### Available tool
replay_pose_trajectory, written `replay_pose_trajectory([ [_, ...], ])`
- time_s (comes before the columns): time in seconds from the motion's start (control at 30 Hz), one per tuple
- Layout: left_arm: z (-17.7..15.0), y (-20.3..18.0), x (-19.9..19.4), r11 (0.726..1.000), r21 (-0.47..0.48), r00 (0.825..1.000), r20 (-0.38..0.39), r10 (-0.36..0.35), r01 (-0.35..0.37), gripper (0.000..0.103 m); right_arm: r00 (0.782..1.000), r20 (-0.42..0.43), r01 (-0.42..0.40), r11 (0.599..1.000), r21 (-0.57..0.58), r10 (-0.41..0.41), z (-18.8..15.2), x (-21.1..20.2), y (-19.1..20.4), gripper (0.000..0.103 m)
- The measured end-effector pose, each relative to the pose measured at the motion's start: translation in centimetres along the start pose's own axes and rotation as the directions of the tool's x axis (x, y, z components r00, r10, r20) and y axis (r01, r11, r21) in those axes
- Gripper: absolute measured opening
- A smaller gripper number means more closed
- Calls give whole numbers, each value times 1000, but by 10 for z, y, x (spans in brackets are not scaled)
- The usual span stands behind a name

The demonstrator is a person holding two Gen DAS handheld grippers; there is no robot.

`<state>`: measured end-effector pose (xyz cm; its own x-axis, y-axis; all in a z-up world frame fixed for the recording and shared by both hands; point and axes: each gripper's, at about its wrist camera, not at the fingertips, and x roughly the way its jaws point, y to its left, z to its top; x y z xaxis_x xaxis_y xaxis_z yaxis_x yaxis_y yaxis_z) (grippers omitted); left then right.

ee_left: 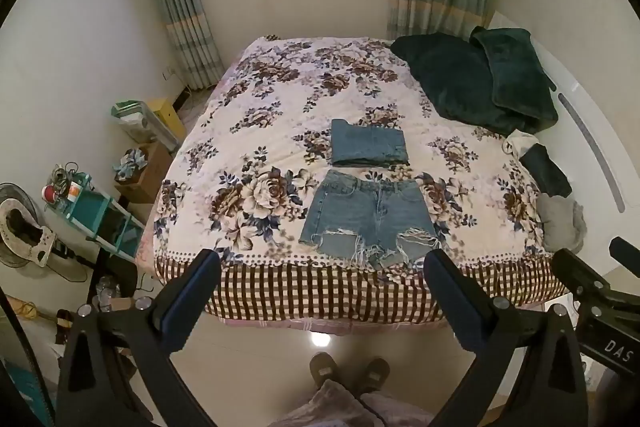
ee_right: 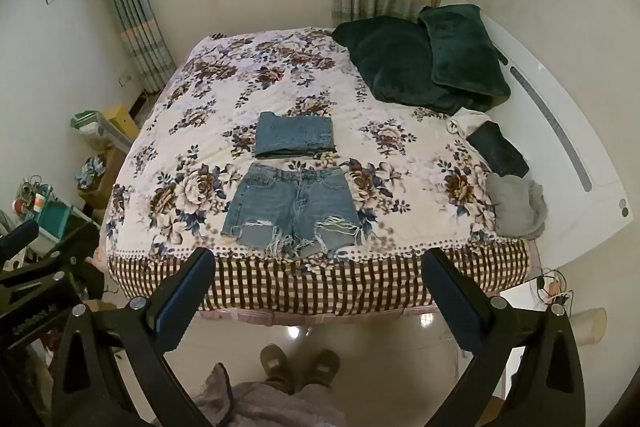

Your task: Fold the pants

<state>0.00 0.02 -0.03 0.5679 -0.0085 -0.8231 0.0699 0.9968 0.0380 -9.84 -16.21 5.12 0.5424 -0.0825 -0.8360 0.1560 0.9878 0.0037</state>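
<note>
Denim shorts [ee_left: 366, 217] lie spread flat on the bed [ee_left: 280, 99], close to its near edge, waistband toward the window and the frayed leg hems almost at the checked border. Just beyond the waistband, toward the middle of the bed, sits a folded denim garment [ee_left: 370, 143], a compact rectangle that appears finished. Judged from this layout, one item is done and the shorts have no fold in them yet, so all of their folding remains. The left tool [ee_left: 322, 261] is held above the floor in front of the near edge with its jaws spread wide and nothing between them; the right tool [ee_right: 320, 261] is held likewise, jaws wide apart and empty, with neither touching the fabric. Open bedspread lies to the left of the shorts, giving ample room to sweep a leg across. To the right, a grey garment [ee_right: 516, 205] and a dark folded item [ee_right: 498, 149] sit at the right edge, well apart from the shorts. Dark green cushions [ee_right: 420, 59] occupy the far right corner, away from the working area.
</note>
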Motion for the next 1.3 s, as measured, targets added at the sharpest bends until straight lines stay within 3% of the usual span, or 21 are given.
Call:
replay_pose_trajectory([
  [1.03,0,0,0,1000,-2,1000,20,5,-4,103,1000,5,15,1000,-10,-15,3,-6,2,103],
  [1.3,13,-4,-2,1000,-3,1000,22,2,-2,103,1000,6,13,1000,-10,-12,0,-6,-1,103],
])
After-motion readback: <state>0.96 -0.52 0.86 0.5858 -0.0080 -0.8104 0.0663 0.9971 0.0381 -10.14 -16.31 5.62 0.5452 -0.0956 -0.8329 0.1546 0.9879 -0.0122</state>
